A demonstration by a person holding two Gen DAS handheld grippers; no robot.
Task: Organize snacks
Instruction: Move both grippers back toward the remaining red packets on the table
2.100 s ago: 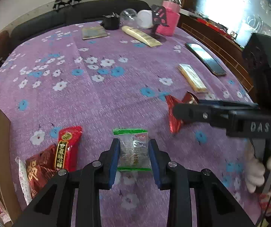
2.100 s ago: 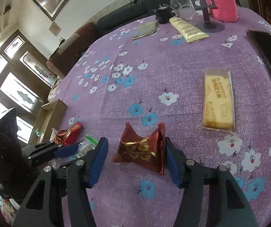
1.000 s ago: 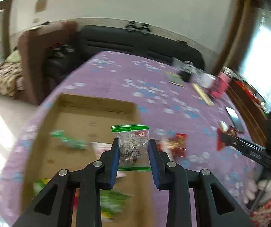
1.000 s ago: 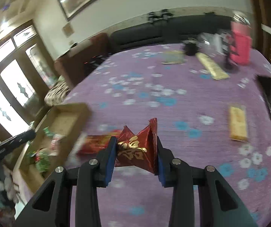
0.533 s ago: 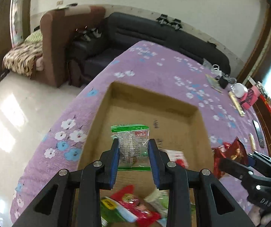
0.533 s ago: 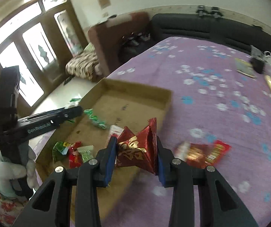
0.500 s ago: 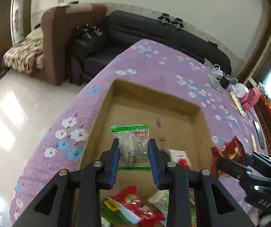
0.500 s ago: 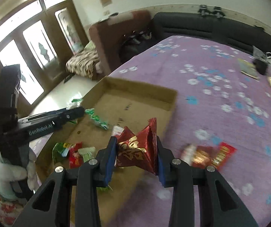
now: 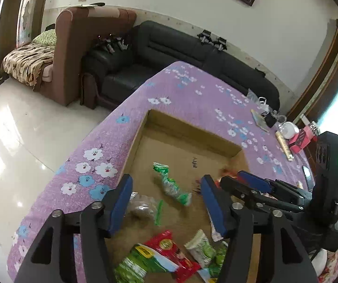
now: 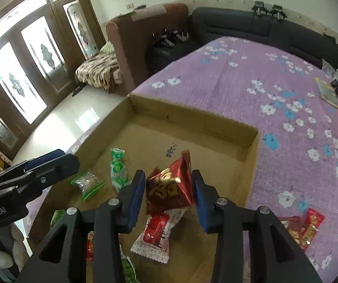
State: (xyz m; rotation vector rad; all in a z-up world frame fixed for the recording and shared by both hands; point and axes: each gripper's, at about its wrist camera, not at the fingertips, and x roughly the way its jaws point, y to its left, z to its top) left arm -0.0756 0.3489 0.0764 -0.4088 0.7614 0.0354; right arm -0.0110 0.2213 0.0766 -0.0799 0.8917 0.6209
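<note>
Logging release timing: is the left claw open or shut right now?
Open. The left claw has its fingers spread wide with nothing between them; a clear green-edged packet lies in the cardboard box below.

- The table (image 10: 251, 75) under my fingers is wearing a purple flowered cloth;
- a cardboard box (image 10: 251, 160) is sitting on it near the edge;
- red snack packets (image 10: 307, 226) are lying on the cloth just beside the box;
- a yellow tube (image 9: 284, 145) and a pink container (image 9: 302, 139) are resting at the far end.
</note>
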